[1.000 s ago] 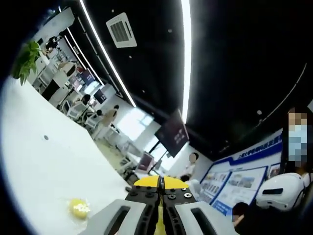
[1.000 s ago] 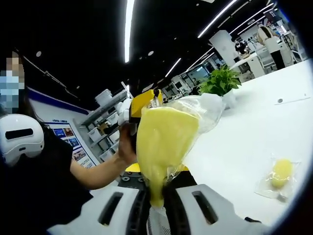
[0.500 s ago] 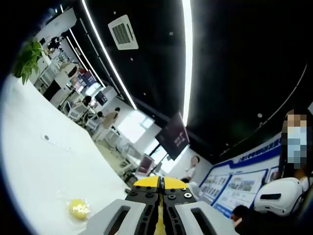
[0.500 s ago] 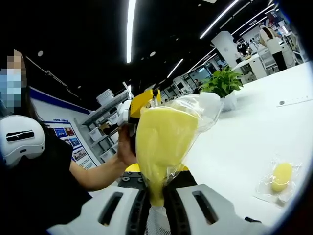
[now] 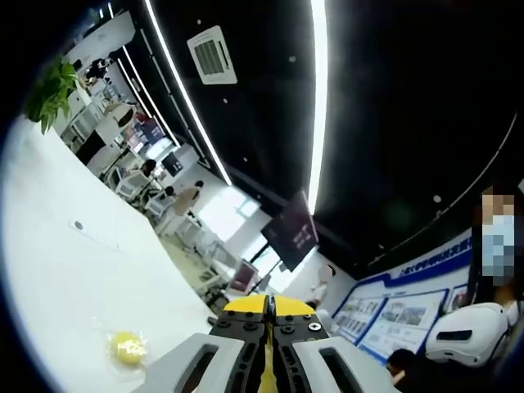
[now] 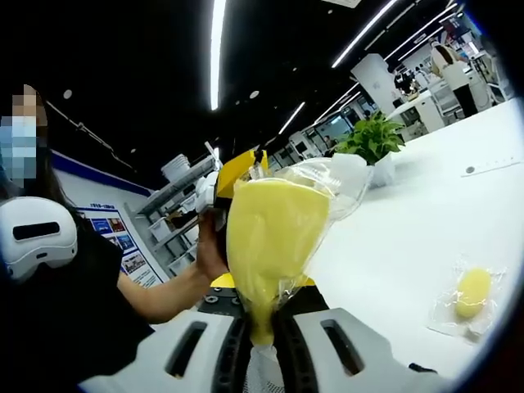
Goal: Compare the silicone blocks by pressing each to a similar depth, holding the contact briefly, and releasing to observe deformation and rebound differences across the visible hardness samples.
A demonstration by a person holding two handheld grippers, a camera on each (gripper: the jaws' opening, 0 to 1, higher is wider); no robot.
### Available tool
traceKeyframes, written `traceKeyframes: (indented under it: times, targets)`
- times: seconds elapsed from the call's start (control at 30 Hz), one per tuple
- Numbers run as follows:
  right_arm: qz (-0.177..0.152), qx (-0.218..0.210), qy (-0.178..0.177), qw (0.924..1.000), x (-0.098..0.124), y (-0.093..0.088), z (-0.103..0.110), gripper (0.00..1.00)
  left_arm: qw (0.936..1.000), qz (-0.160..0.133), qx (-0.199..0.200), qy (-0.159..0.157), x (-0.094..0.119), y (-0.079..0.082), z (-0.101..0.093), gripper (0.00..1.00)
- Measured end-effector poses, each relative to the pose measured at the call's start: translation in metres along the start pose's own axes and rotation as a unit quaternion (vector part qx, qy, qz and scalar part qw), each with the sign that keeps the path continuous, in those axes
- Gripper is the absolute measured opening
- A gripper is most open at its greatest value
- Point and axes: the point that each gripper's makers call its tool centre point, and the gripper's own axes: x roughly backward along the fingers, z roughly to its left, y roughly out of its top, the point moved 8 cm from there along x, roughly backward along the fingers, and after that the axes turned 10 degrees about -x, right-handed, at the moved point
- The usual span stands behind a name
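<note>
In the right gripper view, the right gripper [image 6: 260,332] has its jaws clamped on the lower tip of a large yellow silicone block [image 6: 270,241] sealed in a clear plastic bag [image 6: 344,182]. The block rises straight up from between the fingers, widening into a rounded top, and the loose bag film flares past it up and to the right of the jaws. Just behind the block, on its upper left edge, the left gripper [image 6: 237,173] shows as a yellow-and-white body held in the person's hand [image 6: 209,246]; whether it touches the bag cannot be told. To the right of the fingers lies the white table [image 6: 409,246], wide and bare up to its far edge, where a potted plant [image 6: 372,139] stands. A small yellow block [image 6: 471,292] in its own clear bag rests on the table well to the right of the jaws, near the view's edge and well apart from the held block.

In the left gripper view, the left gripper [image 5: 268,323] has its jaws pressed together, a thin yellow strip showing in the seam between them; what that strip is cannot be told. The fingers point upward at the dark ceiling with its long light strips [image 5: 318,98]. The small bagged yellow block [image 5: 125,347] lies on the table [image 5: 65,278] to the left of the jaws, with open white surface all around it.
</note>
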Motion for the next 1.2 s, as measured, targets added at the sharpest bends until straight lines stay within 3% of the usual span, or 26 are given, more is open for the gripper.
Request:
traceKeyframes:
  times: [0.17, 0.2, 0.4, 0.57, 0.67, 0.83, 1.2]
  targets:
    - [-0.004, 0.004, 0.002, 1.0000, -0.001, -0.001, 0.000, 0.03, 1.0000, 0.001, 0.001, 0.000, 0.001, 0.000, -0.001, 0.00]
    - [-0.010, 0.029, 0.002, 0.9995, -0.002, -0.001, -0.002, 0.04, 1.0000, 0.000, 0.000, 0.000, 0.001, 0.000, -0.002, 0.00]
    - [-0.011, 0.013, 0.002, 0.9999, -0.004, -0.004, -0.006, 0.06, 0.9999, 0.002, 0.008, 0.007, 0.003, -0.002, 0.002, 0.00]
    - [-0.010, 0.034, 0.001, 0.9994, -0.005, -0.007, -0.010, 0.10, 0.9998, 0.001, 0.019, 0.009, 0.005, -0.005, 0.006, 0.00]
    - [-0.020, 0.064, -0.020, 0.9975, -0.005, -0.007, -0.015, 0.16, 0.9997, -0.003, 0.021, 0.011, 0.006, -0.005, 0.006, 0.00]
    - [-0.014, 0.080, -0.072, 0.9941, 0.001, -0.008, -0.027, 0.20, 0.9994, -0.007, 0.023, 0.024, 0.010, -0.006, 0.014, 0.00]
    - [-0.013, 0.067, -0.096, 0.9931, 0.006, -0.018, -0.037, 0.28, 0.9980, -0.011, 0.032, 0.052, 0.018, -0.011, 0.024, 0.00]
